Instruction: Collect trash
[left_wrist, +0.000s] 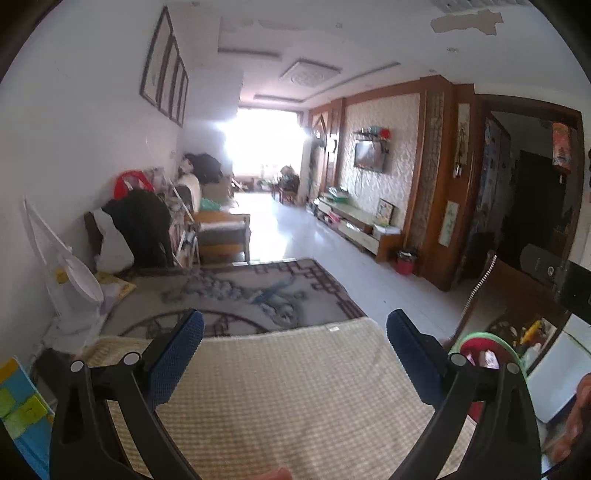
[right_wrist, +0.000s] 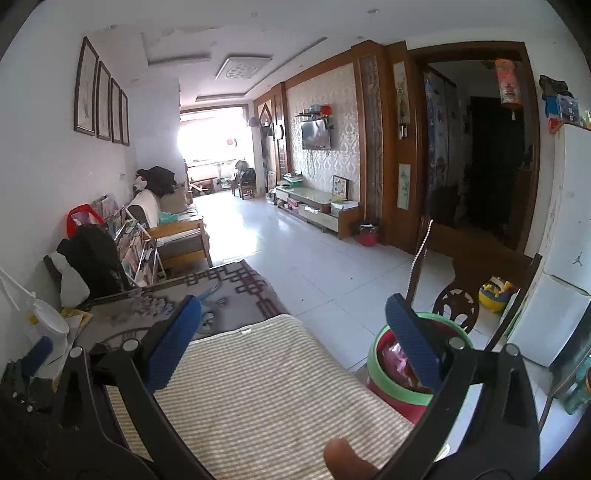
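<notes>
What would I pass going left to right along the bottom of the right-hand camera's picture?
White lamp → left blue pad of the right tool → striped beige mat → red bin with green rim → carved wooden chair → white fridge.

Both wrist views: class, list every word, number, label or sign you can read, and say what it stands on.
No text is readable.
Fridge: a small dark figure mark, no words.
Hanging red ornament: markings too blurred.
Mat: small white tag, too small.
Wall pictures: too blurred.
</notes>
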